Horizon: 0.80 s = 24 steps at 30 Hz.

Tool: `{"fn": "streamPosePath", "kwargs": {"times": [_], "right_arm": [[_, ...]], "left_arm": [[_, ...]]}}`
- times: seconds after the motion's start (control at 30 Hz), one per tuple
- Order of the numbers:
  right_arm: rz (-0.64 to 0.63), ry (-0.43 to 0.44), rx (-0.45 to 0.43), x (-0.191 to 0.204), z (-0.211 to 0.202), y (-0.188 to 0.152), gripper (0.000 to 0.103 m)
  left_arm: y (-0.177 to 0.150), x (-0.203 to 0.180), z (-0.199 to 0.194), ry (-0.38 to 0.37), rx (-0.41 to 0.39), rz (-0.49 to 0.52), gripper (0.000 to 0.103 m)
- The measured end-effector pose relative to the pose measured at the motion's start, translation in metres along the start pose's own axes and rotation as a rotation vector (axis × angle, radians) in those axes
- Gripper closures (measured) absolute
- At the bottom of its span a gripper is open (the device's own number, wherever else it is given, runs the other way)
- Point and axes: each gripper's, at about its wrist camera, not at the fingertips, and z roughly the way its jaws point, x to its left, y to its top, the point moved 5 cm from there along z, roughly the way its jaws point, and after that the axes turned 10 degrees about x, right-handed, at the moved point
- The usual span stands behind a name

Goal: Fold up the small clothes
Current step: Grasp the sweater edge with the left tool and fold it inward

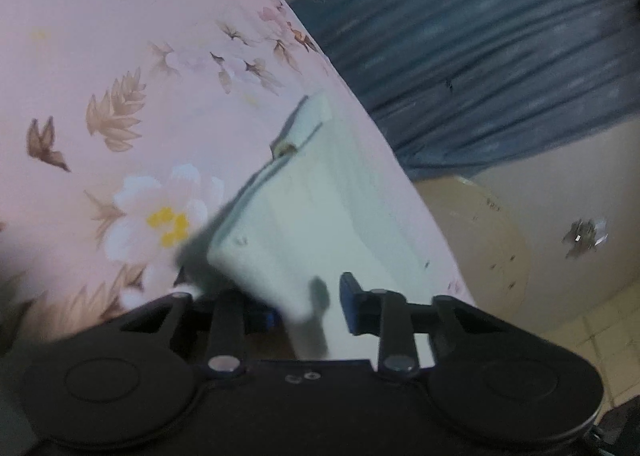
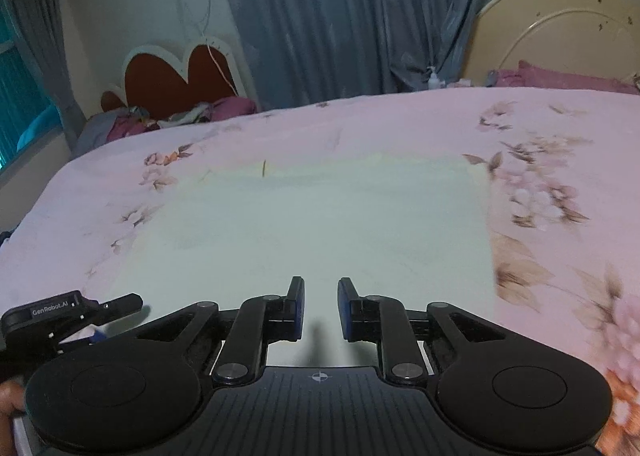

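A pale green garment (image 2: 320,216) lies spread flat on the pink floral bed sheet (image 2: 560,128). My right gripper (image 2: 320,308) hovers over its near edge, open by a narrow gap with nothing between its fingers. In the left wrist view, which is tilted, the garment (image 1: 304,208) lies near the bed's edge with its near corner lifted off the sheet (image 1: 100,36). My left gripper (image 1: 308,310) has a raised fold of that garment between its fingers. The fold covers most of the left pad, and a small gap shows before the right pad. That gripper (image 2: 60,320) also appears low on the left.
Blue curtains (image 2: 340,16) hang behind the bed. A red heart-shaped headboard (image 2: 176,76) with a pile of clothes (image 2: 180,116) stands at the back left, a cream round headboard (image 2: 560,24) with a pink pillow (image 2: 560,78) at the back right. Tiled floor (image 1: 592,336) lies beyond the bed's edge.
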Motion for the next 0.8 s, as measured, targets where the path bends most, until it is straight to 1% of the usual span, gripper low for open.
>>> {"fn": "streamPosePath", "kwargs": {"times": [0.03,0.13,0.3,0.33,0.37,0.4,0.43,0.47,0.53,0.7,0.73,0.8], "right_arm": [[-0.002,0.000,0.007,0.004,0.006,0.003,0.084],[-0.016,0.003,0.032,0.017,0.032,0.016,0.084],[-0.017,0.005,0.056,0.031,0.065,0.027,0.084],[-0.020,-0.002,0.066,0.031,0.070,0.026,0.084],[-0.030,-0.030,0.090,0.031,0.078,0.024,0.084],[-0.040,-0.047,0.104,0.030,0.086,0.022,0.086],[-0.048,-0.053,0.095,0.030,0.087,0.020,0.086],[-0.053,-0.059,0.094,0.031,0.087,0.020,0.086],[-0.058,-0.060,0.100,0.031,0.087,0.020,0.086],[-0.009,-0.005,0.100,0.021,0.083,0.023,0.086],[0.020,0.015,0.085,0.017,0.077,0.024,0.086],[0.100,0.050,0.023,0.002,0.058,0.029,0.085]], "left_arm": [[0.002,0.000,0.003,-0.016,-0.005,0.002,0.074],[0.007,-0.002,0.009,-0.030,-0.009,0.015,0.073],[0.027,0.000,0.013,-0.015,-0.036,0.001,0.073],[0.030,0.000,0.014,-0.006,-0.036,0.007,0.075],[0.031,0.001,0.015,0.007,-0.030,0.011,0.086],[0.031,0.001,0.016,0.027,-0.011,0.015,0.094],[0.032,0.001,0.017,0.029,-0.004,0.015,0.095],[0.033,-0.001,0.013,0.014,-0.016,0.018,0.096],[0.033,-0.013,0.007,0.021,-0.032,0.073,0.096],[0.027,-0.068,0.008,0.061,-0.022,0.314,0.096],[0.025,-0.080,0.009,0.061,-0.012,0.357,0.096],[0.018,-0.110,0.013,0.067,0.019,0.464,0.096]]}}
